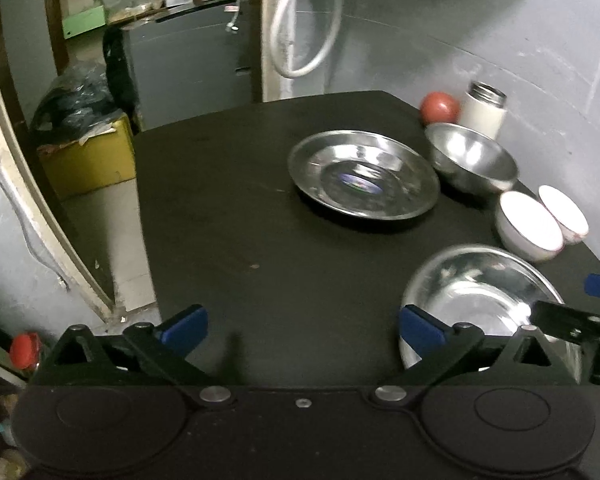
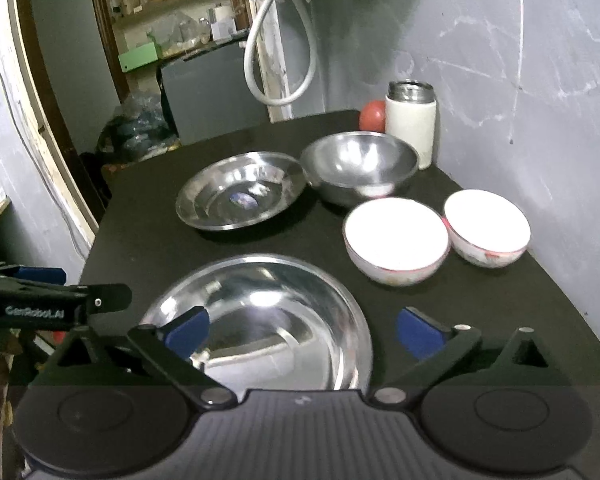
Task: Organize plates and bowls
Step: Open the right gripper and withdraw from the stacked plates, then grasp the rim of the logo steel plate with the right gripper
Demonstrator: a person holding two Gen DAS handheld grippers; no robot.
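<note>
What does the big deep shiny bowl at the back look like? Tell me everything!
The deep bowl looks like polished steel, round, with a thin rim and a smooth, curved, empty inside that mirrors the room. It sits upright on the black table near the back. Its rim meets or slightly overlaps the far steel plate beside it; real contact cannot be judged. A white flask and a red ball stand just behind it, and two white bowls sit in front. No gripper touches it.
</note>
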